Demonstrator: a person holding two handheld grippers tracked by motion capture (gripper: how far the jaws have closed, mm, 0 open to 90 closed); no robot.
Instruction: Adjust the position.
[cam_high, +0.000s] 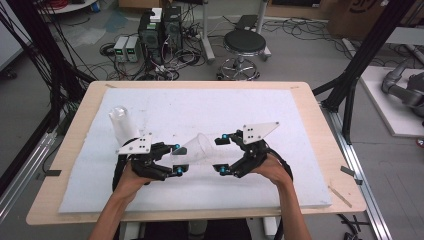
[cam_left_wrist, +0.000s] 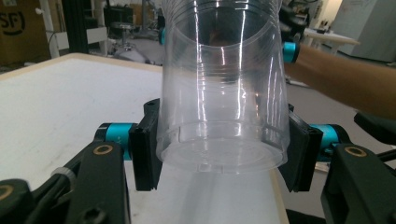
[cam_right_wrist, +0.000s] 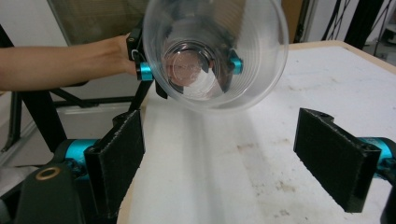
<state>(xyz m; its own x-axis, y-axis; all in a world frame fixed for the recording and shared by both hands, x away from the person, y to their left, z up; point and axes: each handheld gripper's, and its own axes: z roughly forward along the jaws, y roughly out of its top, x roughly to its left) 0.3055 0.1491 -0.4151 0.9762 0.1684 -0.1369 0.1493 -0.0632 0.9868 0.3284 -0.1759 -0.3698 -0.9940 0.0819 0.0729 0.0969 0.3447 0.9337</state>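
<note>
Gripping a clear plastic cup (cam_left_wrist: 222, 93) near its base, left gripper (cam_left_wrist: 222, 154) is clenched on it; right gripper (cam_right_wrist: 224, 158) gapes wide, empty. Cup prob. light, thin, crushable, slick: squeeze gently, w/ right taking the rim end.

The clear ribbed plastic cup (cam_left_wrist: 222, 88) is glossy and see-through, with bright streaks of glare down its smooth wall and fine rings moulded around it. The left gripper (cam_left_wrist: 219, 158) carries matt black jaws against the cup's base, on shiny anodised blue metal sleeves. The right gripper (cam_right_wrist: 233, 158) has jaws faced with rough, grainy black padding. The white foam-like sheet (cam_high: 165, 107) looks matt and slightly pitted, smudged with brownish marks. The pale wooden tabletop (cam_high: 82, 120) shows a smooth, dull edge. A second clear plastic cup (cam_high: 121, 122) looks cloudy and glossy.
</note>
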